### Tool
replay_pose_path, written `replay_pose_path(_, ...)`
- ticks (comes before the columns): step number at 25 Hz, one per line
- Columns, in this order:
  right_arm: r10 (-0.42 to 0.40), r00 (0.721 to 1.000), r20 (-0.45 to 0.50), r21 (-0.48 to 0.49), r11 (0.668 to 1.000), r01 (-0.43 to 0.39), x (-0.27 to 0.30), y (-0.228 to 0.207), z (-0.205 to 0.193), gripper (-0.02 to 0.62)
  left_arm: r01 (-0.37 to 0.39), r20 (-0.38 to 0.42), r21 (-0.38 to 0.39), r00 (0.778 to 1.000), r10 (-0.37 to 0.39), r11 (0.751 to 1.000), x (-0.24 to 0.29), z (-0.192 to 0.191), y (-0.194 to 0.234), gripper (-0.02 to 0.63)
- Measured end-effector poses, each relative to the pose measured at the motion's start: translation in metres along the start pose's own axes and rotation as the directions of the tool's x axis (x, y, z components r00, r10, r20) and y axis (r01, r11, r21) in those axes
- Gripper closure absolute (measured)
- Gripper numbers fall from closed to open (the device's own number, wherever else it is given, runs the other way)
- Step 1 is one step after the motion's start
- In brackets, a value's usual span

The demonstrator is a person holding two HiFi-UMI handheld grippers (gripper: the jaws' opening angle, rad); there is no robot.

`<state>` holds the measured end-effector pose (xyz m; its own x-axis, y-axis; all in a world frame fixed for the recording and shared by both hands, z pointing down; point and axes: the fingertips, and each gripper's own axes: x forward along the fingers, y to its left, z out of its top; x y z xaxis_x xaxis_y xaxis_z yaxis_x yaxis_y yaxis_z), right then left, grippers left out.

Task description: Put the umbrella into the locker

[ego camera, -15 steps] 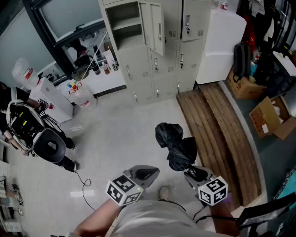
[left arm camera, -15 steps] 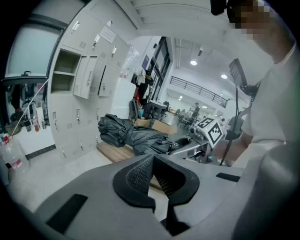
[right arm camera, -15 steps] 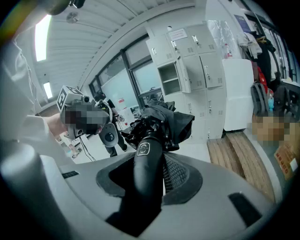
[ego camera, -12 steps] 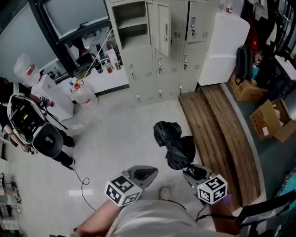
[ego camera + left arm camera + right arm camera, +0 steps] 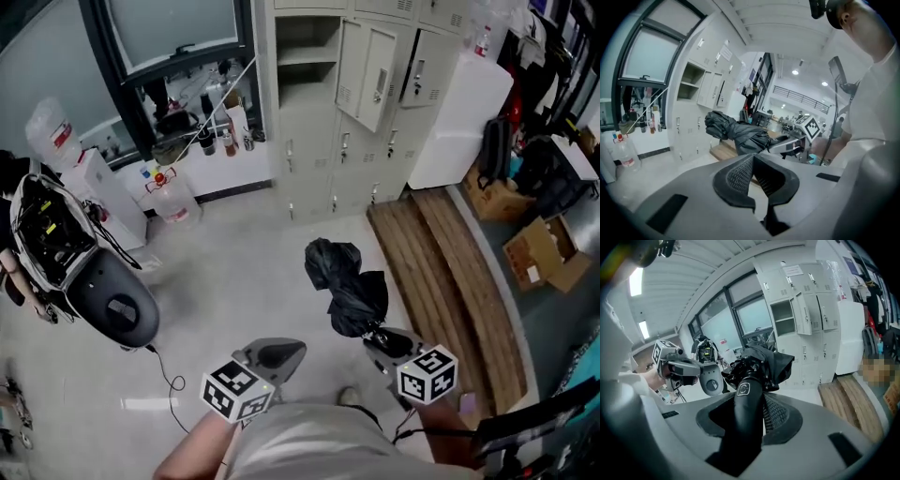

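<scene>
Umbrella (image 5: 349, 292), in right hand-held gripper (image 5: 377, 336) (handle clamped)

Head cam is looking steeply down from above me: floor (image 5: 234, 272) mid-frame, lockers (image 5: 375, 84) up top, my left gripper (image 5: 270, 355) and right gripper (image 5: 386, 341) at the bottom edge. Left gripper cam is riding low, looking along its jaws at the umbrella (image 5: 736, 133), right gripper and lockers. Right gripper cam is sitting tight on the umbrella, facing the lockers, catching the left gripper at frame left. All three are sharing umbrella and lockers.
</scene>
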<state>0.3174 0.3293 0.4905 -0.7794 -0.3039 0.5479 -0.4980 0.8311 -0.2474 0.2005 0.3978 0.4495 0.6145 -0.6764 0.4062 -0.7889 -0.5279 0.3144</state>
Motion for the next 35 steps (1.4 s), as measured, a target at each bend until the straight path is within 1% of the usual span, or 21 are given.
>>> replay_pose_path(4, -0.046, 0.999, 0.006, 0.02, 0.999, 0.045, 0.048, 0.034, 0.03, 0.445, 0.022, -0.015, 0.006, 1.0, -0.022, 1.0, -0.05, -0.005, 0.043, 0.597)
replay_pose_path(6, -0.061, 0.998, 0.018, 0.02, 0.998, 0.06, 0.067, 0.046, 0.041, 0.445, 0.034, -0.027, 0.021, 0.999, -0.034, 0.999, -0.066, -0.01, 0.058, 0.597)
replay_pose_path(10, -0.071, 0.997, 0.029, 0.034, 0.997, 0.07, 0.094, 0.058, 0.064, 0.445, 0.051, -0.035, 0.035, 0.998, -0.05, 0.998, -0.076, -0.012, 0.084, 0.597)
replay_pose_path(14, -0.092, 0.995, 0.038, 0.048, 0.995, 0.09, 0.117, 0.052, 0.097, 0.445, 0.076, -0.012, 0.047, 0.997, -0.075, 0.996, -0.069, 0.005, 0.111, 0.595)
replay_pose_path(16, -0.099, 0.994, 0.047, 0.045, 0.994, 0.097, 0.131, 0.041, 0.112, 0.445, 0.079, -0.008, 0.061, 0.997, -0.078, 0.995, -0.061, 0.011, 0.128, 0.597)
replay_pose_path(19, -0.107, 0.992, 0.067, 0.03, 0.994, 0.105, 0.161, 0.016, 0.141, 0.445, 0.076, 0.008, 0.077, 0.997, -0.077, 0.994, -0.047, 0.029, 0.166, 0.597)
replay_pose_path(24, -0.125, 0.987, 0.105, 0.002, 0.992, 0.125, 0.212, -0.041, 0.213, 0.445, 0.067, -0.002, 0.098, 0.998, -0.068, 0.993, -0.018, 0.08, 0.237, 0.595)
replay_pose_path(27, -0.124, 0.985, 0.117, -0.003, 0.992, 0.125, 0.233, -0.075, 0.249, 0.445, 0.064, -0.004, 0.115, 0.998, -0.064, 0.991, 0.002, 0.115, 0.27, 0.597)
replay_pose_path(31, -0.136, 0.983, 0.121, -0.028, 0.99, 0.14, 0.261, -0.12, 0.291, 0.445, 0.067, 0.015, 0.124, 0.997, -0.07, 0.99, 0.031, 0.156, 0.305, 0.597)
replay_pose_path(35, -0.156, 0.98, 0.121, -0.02, 0.987, 0.159, 0.293, -0.156, 0.319, 0.445, 0.107, -0.002, 0.139, 0.994, -0.107, 0.985, 0.055, 0.179, 0.332, 0.597)
